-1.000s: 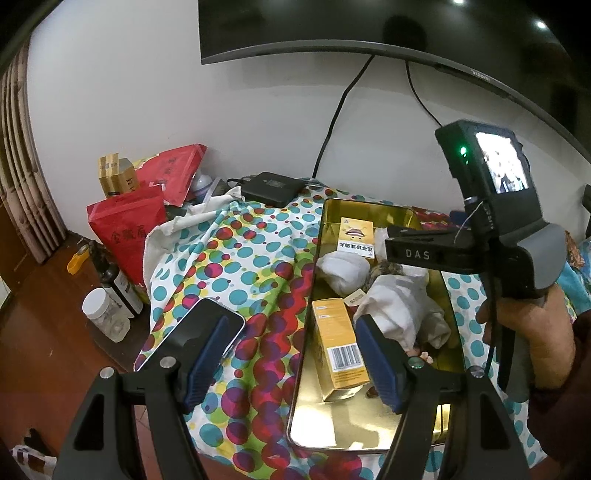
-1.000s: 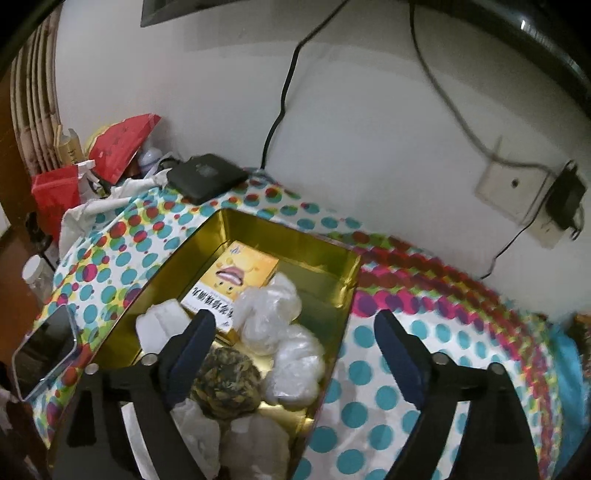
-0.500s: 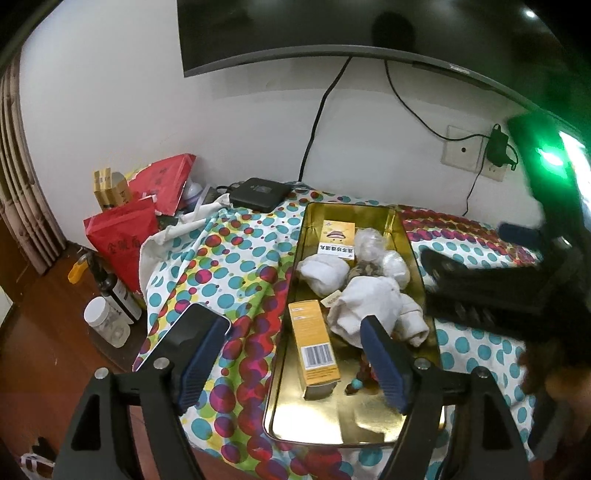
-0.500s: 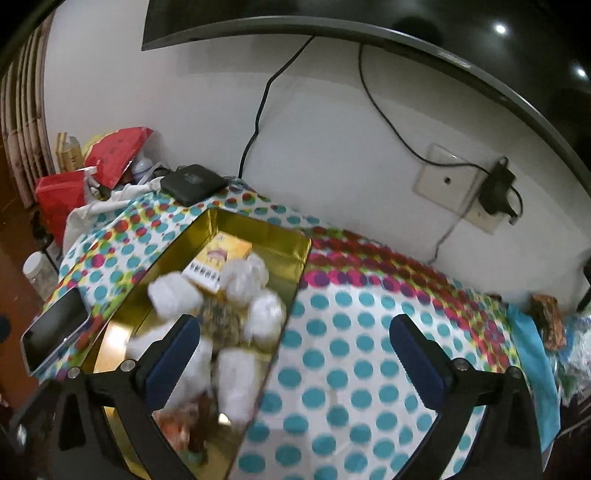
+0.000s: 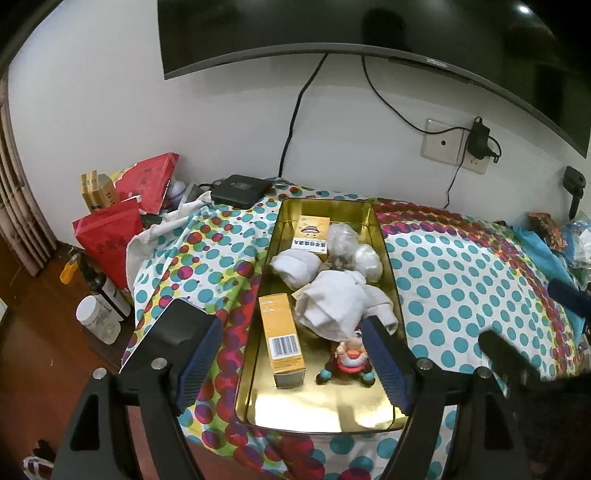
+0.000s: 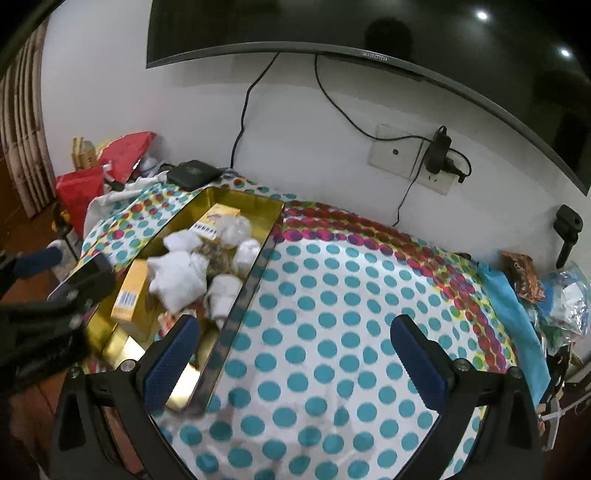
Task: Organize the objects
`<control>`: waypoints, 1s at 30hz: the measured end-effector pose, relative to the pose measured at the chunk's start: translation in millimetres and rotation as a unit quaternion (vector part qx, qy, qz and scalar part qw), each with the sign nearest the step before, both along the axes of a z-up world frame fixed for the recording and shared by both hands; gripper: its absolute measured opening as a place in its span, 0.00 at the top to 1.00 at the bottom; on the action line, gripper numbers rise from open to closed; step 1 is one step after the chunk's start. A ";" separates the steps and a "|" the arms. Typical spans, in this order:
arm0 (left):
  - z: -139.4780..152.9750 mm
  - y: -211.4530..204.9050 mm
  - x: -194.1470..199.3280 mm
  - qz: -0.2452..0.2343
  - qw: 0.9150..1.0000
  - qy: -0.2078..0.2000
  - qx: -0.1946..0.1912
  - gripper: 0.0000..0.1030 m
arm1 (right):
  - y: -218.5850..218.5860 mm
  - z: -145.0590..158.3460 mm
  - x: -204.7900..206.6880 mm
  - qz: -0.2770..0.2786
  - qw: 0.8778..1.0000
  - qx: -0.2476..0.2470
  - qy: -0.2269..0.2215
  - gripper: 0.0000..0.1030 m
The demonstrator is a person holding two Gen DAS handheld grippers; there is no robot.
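Note:
A gold metal tray lies on the polka-dot cloth and also shows in the right wrist view. It holds an orange barcode box, a yellow box, white cloth bundles, plastic-wrapped balls and a small toy figure. My left gripper is open and empty, held above the tray's near end. My right gripper is open and empty over the bare cloth to the right of the tray.
A black phone lies left of the tray. A black box sits at the back. Red bags and bottles stand at the left. Clutter lines the right edge. A TV hangs above.
Both grippers have pulled back and up from the tray, widening the view. The right gripper has swung right, out from over the tray, to above the cloth.

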State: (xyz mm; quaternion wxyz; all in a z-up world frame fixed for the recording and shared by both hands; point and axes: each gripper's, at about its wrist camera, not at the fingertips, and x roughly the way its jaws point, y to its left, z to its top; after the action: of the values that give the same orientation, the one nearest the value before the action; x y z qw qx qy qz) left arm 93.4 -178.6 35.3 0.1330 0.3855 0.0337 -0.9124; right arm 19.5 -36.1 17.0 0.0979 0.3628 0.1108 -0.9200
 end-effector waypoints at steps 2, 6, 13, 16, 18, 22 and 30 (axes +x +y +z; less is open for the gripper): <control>1.0 4.7 -0.7 -0.003 1.000 -0.001 -0.003 0.23 | 1.9 -2.2 7.2 0.008 1.000 -0.004 -0.009 0.00; 2.8 12.0 -0.3 -0.006 1.000 -0.005 -0.013 0.23 | -2.6 -8.5 20.0 0.025 0.999 -0.005 -0.023 0.00; 4.3 10.4 -0.9 0.002 1.000 -0.015 -0.010 0.23 | -17.0 -15.4 30.1 0.057 0.997 -0.018 -0.051 0.00; 5.0 9.4 -0.7 0.004 1.000 -0.019 -0.007 0.23 | -21.2 -15.7 32.0 0.061 0.997 -0.020 -0.052 0.00; 6.0 8.4 0.2 0.006 1.000 -0.020 -0.005 0.23 | -22.4 -14.6 30.9 0.061 0.997 -0.019 -0.050 0.00; 7.7 7.2 2.2 0.009 1.000 -0.022 -0.013 0.23 | -21.4 -14.2 26.2 0.059 0.997 -0.020 -0.055 0.00; 6.7 6.0 3.3 0.014 0.999 -0.032 -0.024 0.22 | -20.0 -14.3 21.4 0.058 0.996 -0.024 -0.058 0.00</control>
State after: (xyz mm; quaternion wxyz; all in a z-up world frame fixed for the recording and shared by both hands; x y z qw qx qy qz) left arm 96.7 -172.6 42.0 0.1561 0.4110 0.0133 -0.8981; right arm 40.9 -56.2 2.8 0.1656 0.4064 0.1036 -0.8926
